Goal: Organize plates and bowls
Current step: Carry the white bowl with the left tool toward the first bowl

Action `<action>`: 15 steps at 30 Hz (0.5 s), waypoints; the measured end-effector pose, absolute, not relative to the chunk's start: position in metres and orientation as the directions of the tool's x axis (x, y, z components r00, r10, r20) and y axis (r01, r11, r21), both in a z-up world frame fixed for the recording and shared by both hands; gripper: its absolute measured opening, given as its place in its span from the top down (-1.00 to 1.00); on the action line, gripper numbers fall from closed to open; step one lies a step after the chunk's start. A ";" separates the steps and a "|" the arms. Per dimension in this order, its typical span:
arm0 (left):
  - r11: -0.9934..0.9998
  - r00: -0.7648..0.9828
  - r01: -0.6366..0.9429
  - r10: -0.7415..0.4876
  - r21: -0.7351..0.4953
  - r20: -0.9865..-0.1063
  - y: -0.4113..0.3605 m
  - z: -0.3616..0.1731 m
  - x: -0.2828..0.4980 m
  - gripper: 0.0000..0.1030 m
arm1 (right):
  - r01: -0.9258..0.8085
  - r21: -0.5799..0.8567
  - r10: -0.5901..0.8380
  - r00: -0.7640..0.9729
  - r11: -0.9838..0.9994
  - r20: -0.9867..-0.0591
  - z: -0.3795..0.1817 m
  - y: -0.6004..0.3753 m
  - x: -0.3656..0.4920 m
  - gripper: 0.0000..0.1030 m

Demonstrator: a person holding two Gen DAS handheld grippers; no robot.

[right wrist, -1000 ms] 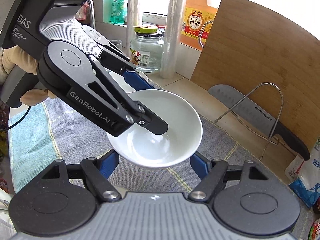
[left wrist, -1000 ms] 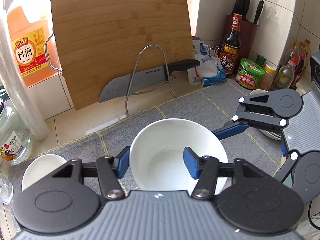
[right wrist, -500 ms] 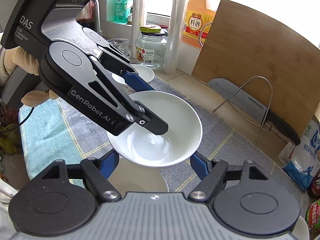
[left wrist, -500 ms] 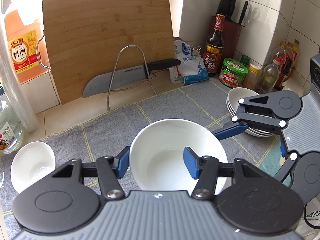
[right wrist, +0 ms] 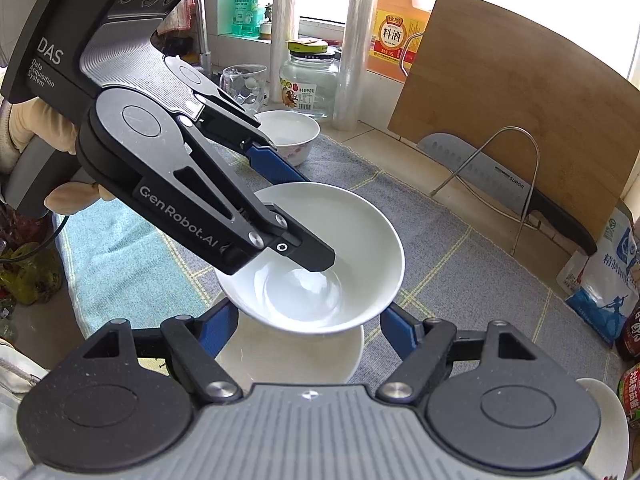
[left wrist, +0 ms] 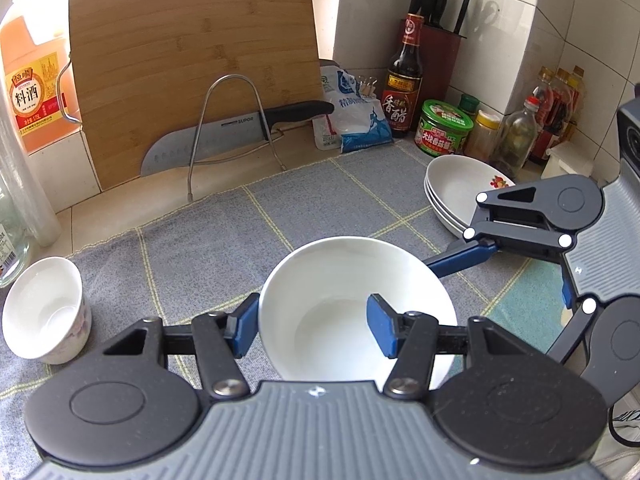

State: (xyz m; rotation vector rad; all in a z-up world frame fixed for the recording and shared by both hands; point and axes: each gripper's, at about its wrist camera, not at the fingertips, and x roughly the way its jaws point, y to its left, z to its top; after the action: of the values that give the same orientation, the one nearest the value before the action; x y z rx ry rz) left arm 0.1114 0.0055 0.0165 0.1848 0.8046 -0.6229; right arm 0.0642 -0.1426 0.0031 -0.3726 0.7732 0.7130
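A white bowl (left wrist: 340, 280) hangs above the grey checked cloth (left wrist: 320, 196). My left gripper (left wrist: 310, 330) is shut on its wall, one pad outside the rim and one inside. From the other side, my right gripper (right wrist: 310, 330) has both blue pads against the bowl's (right wrist: 352, 240) lower sides. Only one finger (left wrist: 460, 260) of it shows in the left wrist view, touching the bowl's rim. Directly under the bowl lies another white dish (right wrist: 288, 360), mostly hidden. Stacked shallow plates (left wrist: 452, 188) sit at the right. A small flowered bowl (left wrist: 44, 312) stands at the left.
A wooden cutting board (left wrist: 192, 60) leans on the back wall with a knife (left wrist: 208, 144) on a wire stand. Bottles and jars (left wrist: 444, 132) crowd the back right corner. A glass jar (right wrist: 308, 76) and a tumbler (right wrist: 244, 84) stand near the sink. A gloved hand (right wrist: 24, 132) holds the left gripper.
Both grippers carried the bowl rightward along the counter. The stacked plates came into the left wrist view, and a white dish appeared beneath the bowl in the right wrist view.
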 end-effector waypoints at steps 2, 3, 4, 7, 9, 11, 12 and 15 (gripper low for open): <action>0.807 0.520 0.586 -0.450 -0.080 -0.726 0.005 0.014 0.109 -0.09 | -0.703 -0.048 0.441 0.496 0.709 -0.748 0.001 -0.143 0.062 -0.59; 0.805 0.516 0.587 -0.450 -0.082 -0.728 0.004 0.012 0.108 -0.09 | -0.703 -0.047 0.439 0.493 0.709 -0.751 -0.001 -0.143 0.060 -0.59; 0.804 0.512 0.588 -0.451 -0.085 -0.731 0.004 0.010 0.108 -0.09 | -0.703 -0.046 0.437 0.490 0.710 -0.754 -0.002 -0.143 0.059 -0.59; 0.801 0.501 0.591 -0.452 -0.089 -0.738 0.002 0.005 0.106 -0.09 | -0.701 -0.035 0.434 0.479 0.713 -0.763 -0.006 -0.144 0.058 -0.59; 0.801 0.496 0.592 -0.451 -0.091 -0.742 0.001 0.002 0.106 -0.09 | -0.698 -0.030 0.430 0.474 0.715 -0.768 -0.008 -0.145 0.058 -0.59; 0.800 0.493 0.594 -0.448 -0.088 -0.746 -0.001 -0.001 0.105 -0.09 | -0.696 -0.028 0.426 0.470 0.717 -0.773 -0.010 -0.145 0.057 -0.59; 0.799 0.492 0.595 -0.446 -0.086 -0.747 -0.002 -0.002 0.104 -0.09 | -0.695 -0.027 0.425 0.469 0.718 -0.774 -0.011 -0.146 0.056 -0.59; 0.796 0.490 0.600 -0.445 -0.080 -0.749 -0.004 -0.004 0.103 -0.09 | -0.692 -0.019 0.423 0.463 0.722 -0.779 -0.012 -0.147 0.056 -0.59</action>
State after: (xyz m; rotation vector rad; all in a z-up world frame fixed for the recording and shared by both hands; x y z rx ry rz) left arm 0.1030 -0.0036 -0.0037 0.2019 0.8457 -0.6397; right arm 0.0556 -0.1468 -0.0123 -0.3567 0.8407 0.7032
